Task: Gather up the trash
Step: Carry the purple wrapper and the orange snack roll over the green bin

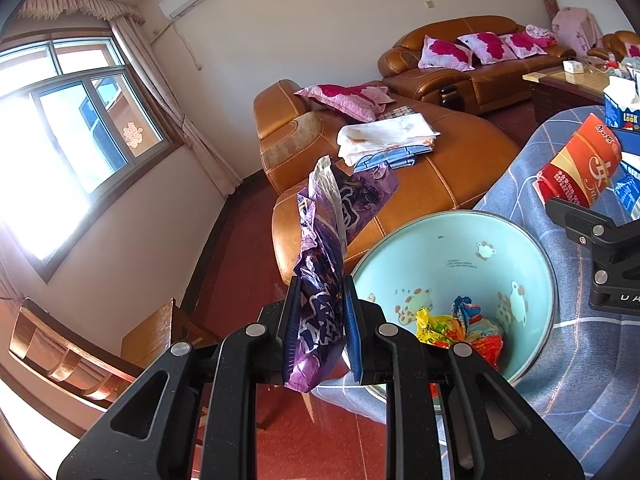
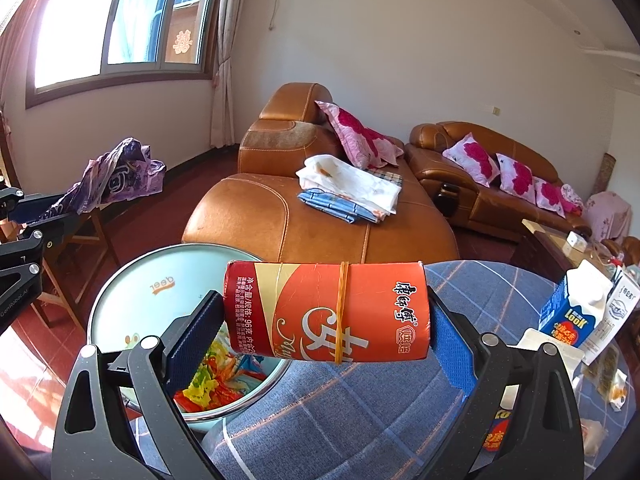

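My left gripper [image 1: 320, 320] is shut on a crumpled purple snack wrapper [image 1: 332, 248] and holds it up left of a light blue bin [image 1: 460, 256]. The bin holds several colourful wrappers [image 1: 460, 328]. My right gripper [image 2: 320, 332] is shut on a red-orange snack box [image 2: 326, 312] with a rubber band around it, held sideways over the right rim of the bin [image 2: 120, 292]. The box also shows in the left wrist view [image 1: 580, 164], and the purple wrapper in the right wrist view [image 2: 116, 176].
The bin stands at the edge of a table with a blue checked cloth [image 2: 360, 420]. A blue milk carton [image 2: 572, 308] and other packets lie at the right. A brown leather sofa [image 2: 320, 220] with folded cloths stands behind. Wooden chairs [image 1: 80, 352] stand at the left.
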